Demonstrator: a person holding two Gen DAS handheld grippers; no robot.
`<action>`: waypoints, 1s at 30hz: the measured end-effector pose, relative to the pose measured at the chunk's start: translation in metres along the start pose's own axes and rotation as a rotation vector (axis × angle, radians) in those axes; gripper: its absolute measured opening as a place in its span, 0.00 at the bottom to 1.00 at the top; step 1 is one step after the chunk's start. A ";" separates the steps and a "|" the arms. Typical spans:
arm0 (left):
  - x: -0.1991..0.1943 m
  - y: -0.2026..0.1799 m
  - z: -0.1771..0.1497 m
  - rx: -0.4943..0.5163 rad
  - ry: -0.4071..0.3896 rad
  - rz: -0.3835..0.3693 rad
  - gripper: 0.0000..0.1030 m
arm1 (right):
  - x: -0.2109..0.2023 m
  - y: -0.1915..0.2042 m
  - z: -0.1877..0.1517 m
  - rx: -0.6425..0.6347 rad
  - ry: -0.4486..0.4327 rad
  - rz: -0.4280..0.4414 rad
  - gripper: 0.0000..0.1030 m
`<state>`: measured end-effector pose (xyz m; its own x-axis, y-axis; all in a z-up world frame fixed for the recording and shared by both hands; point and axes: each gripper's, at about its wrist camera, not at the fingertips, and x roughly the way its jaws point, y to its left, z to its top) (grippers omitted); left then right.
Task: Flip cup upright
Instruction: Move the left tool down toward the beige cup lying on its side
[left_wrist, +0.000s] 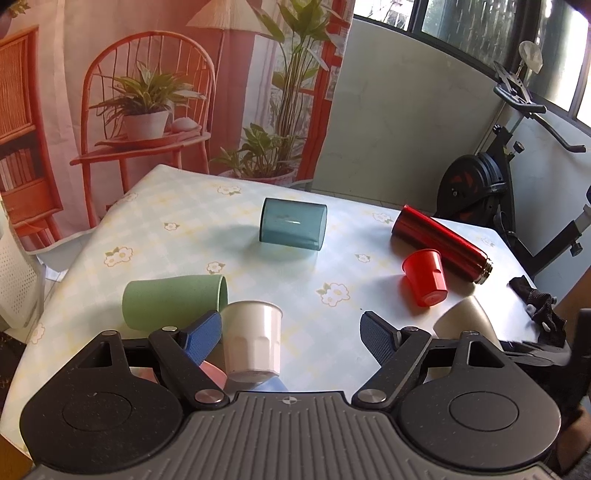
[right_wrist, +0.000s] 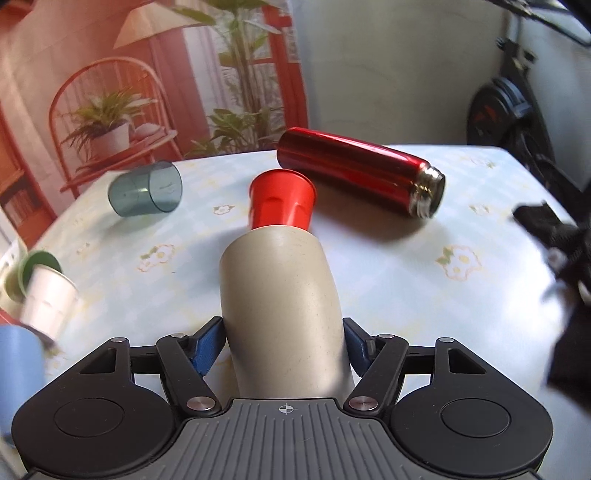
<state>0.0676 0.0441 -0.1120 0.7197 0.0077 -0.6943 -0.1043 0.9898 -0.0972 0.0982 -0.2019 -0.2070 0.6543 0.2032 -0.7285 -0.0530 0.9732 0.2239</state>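
- The right tongs (right_wrist: 283, 345) are squeezed onto a beige cup (right_wrist: 282, 295). The cup is tipped over, pointing away across the surface (right_wrist: 406, 280).
- The left tongs (left_wrist: 291, 334) are wide open and hold nothing. A white cup (left_wrist: 252, 338) stands close by the left finger.
- The beige cup's far end is right by the red cup (right_wrist: 282, 201). Swinging it up could knock the red cup into the red bottle (right_wrist: 354, 168).
- The cup looks smooth, so it might slip out when turned.
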 end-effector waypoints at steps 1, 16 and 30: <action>0.000 0.001 -0.001 0.001 -0.003 -0.001 0.81 | -0.004 0.003 -0.001 0.016 0.011 0.013 0.62; -0.011 0.018 -0.011 -0.054 -0.014 0.016 0.81 | 0.029 0.093 -0.004 0.001 0.167 0.136 0.62; -0.007 0.024 -0.012 -0.088 -0.004 0.034 0.81 | 0.033 0.101 -0.005 0.005 0.207 0.202 0.63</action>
<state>0.0517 0.0659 -0.1177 0.7173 0.0413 -0.6955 -0.1879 0.9727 -0.1360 0.1104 -0.0962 -0.2115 0.4632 0.4106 -0.7854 -0.1620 0.9105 0.3805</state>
